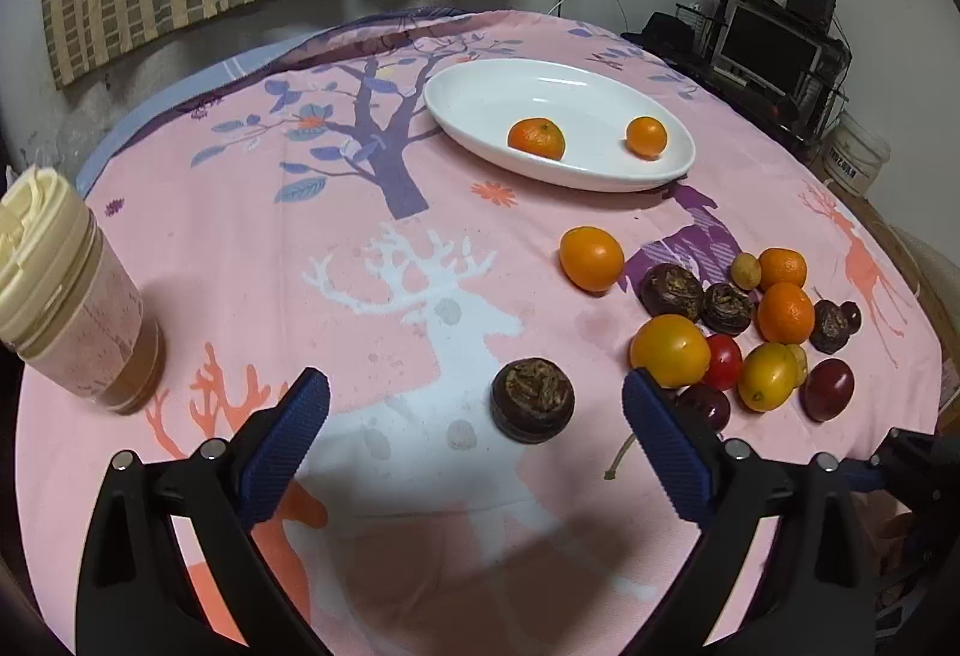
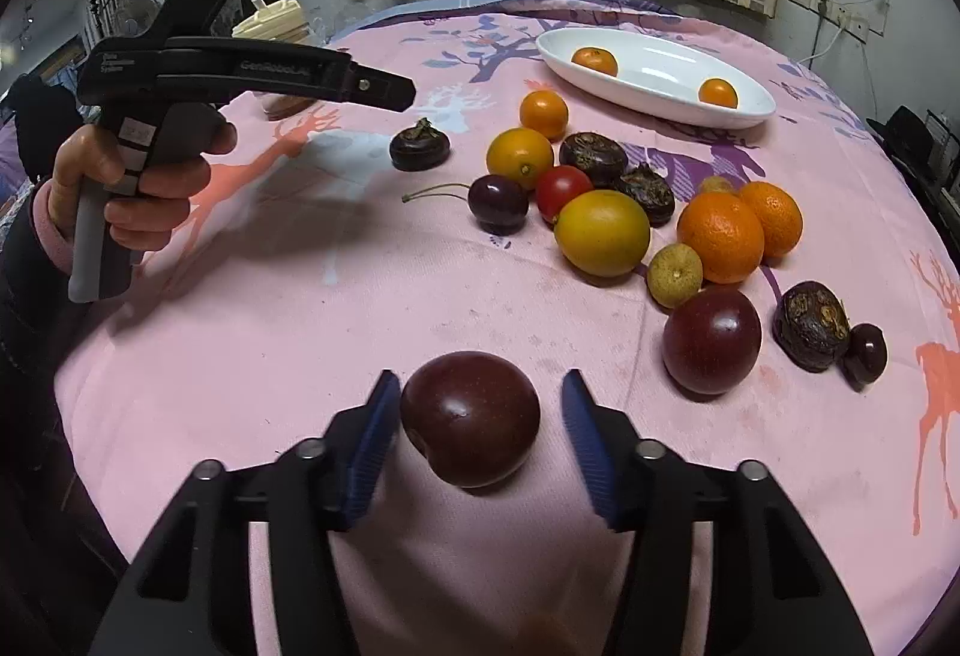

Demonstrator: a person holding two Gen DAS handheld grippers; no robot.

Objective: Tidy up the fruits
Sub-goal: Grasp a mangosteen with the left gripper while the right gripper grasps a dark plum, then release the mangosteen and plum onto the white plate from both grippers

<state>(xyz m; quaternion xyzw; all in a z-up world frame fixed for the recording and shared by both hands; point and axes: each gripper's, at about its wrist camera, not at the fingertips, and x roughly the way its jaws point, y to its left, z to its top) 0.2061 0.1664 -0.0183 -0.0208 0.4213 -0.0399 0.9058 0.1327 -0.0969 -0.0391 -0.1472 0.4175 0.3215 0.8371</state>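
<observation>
Tabletop spread with a pink deer-print cloth, carrying all the fruit. White oval dish far back, holding two small oranges well apart from each other. Lidded jar standing upright at the left edge of the left wrist view, clear of everything. Left gripper with fingers spread wide, nothing pinched; dark water chestnut lying on the cloth between them, nearer the right finger but touching neither. Right gripper with fingers parted around a dark red plum; left pad just beside or barely touching the plum's skin, right pad visibly apart from it, so no firm pinch. Plum resting on the cloth, nearest the camera. Second plum near on the right. Crowded cluster behind: yellow-orange citrus, mandarins, more water chestnuts, a red cherry tomato, a stemmed cherry, a small longan, many touching one another. Person's hand at the left gripping the other tool's handle above the cloth.
</observation>
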